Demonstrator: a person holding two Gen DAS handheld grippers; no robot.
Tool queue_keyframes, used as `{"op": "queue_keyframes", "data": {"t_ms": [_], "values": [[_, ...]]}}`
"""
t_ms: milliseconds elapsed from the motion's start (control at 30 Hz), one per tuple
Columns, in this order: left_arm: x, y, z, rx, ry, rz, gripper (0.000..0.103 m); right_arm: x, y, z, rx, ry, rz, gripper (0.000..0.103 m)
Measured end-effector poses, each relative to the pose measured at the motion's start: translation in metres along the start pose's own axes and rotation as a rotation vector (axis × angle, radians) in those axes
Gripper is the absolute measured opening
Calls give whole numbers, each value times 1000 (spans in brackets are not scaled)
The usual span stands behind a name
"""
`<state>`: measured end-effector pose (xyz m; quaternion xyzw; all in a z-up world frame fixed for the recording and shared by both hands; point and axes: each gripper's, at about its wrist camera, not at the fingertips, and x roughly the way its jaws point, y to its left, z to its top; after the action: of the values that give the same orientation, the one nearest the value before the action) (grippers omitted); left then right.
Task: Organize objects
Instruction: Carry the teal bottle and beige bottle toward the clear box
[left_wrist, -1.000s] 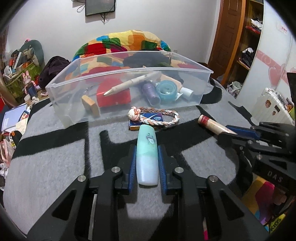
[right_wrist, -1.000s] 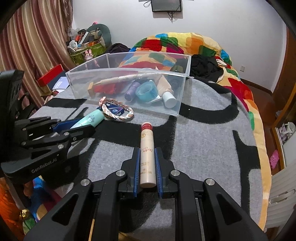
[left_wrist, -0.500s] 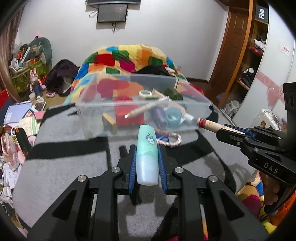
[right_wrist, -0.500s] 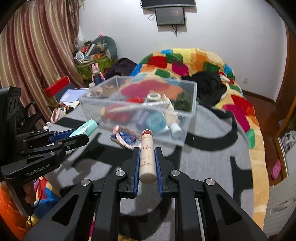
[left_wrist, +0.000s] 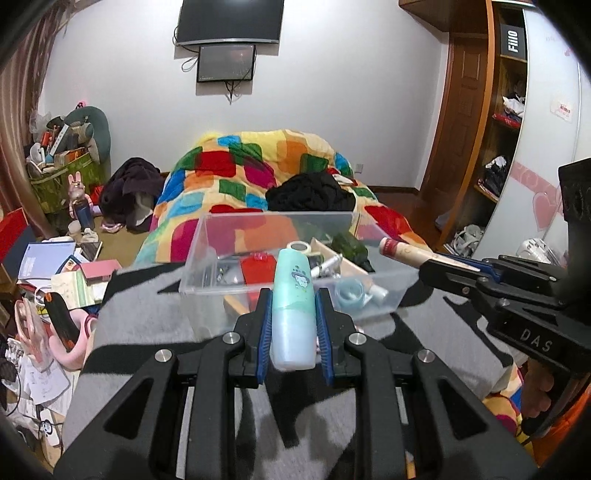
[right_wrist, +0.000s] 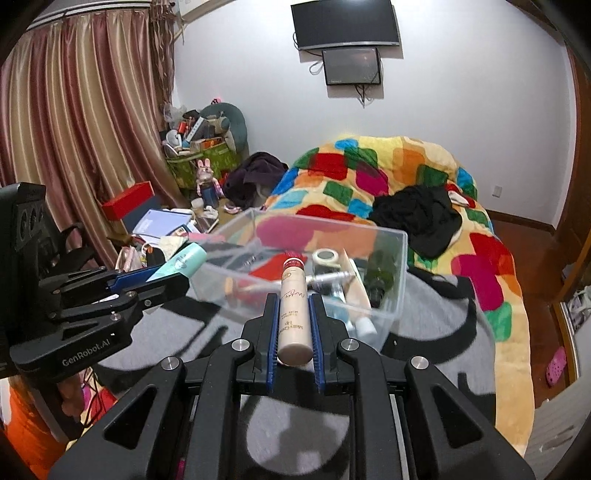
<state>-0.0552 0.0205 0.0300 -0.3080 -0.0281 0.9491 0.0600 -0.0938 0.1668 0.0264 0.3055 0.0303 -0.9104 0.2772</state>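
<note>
I had the left gripper (left_wrist: 293, 325) clenched on the mint-green tube (left_wrist: 293, 314), its blue pads pressed against both sides of the tube, which pointed forward toward the clear plastic bin (left_wrist: 207, 266). My right gripper (right_wrist: 293, 332) was clamped the same way on the beige bottle (right_wrist: 293, 314), red-banded cap end forward and aimed at the bin's near wall. Both items hung in the air above the grey-and-black blanket (left_wrist: 147, 314), just short of the bin. The bin sat on the blanket toward its far edge, next to the patchwork quilt (right_wrist: 369, 166). Inside it I could see a red box (left_wrist: 258, 267), a roll of tape (left_wrist: 299, 246), a dark green bottle (right_wrist: 380, 273) against the right-hand wall, and a blue ring (left_wrist: 349, 293) at the near wall. From the left camera, the right gripper reached in from the right edge with the beige bottle over the bin's right end.
</note>
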Motion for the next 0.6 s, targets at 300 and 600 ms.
{"op": "queue_keyframes", "data": {"t_ms": [300, 600], "values": [[17, 11, 20, -18, -9, -21, 12, 31, -3, 15, 1, 13, -3, 14], [35, 26, 3, -47, 93, -54, 10, 68, -28, 22, 47, 73, -13, 14]]}}
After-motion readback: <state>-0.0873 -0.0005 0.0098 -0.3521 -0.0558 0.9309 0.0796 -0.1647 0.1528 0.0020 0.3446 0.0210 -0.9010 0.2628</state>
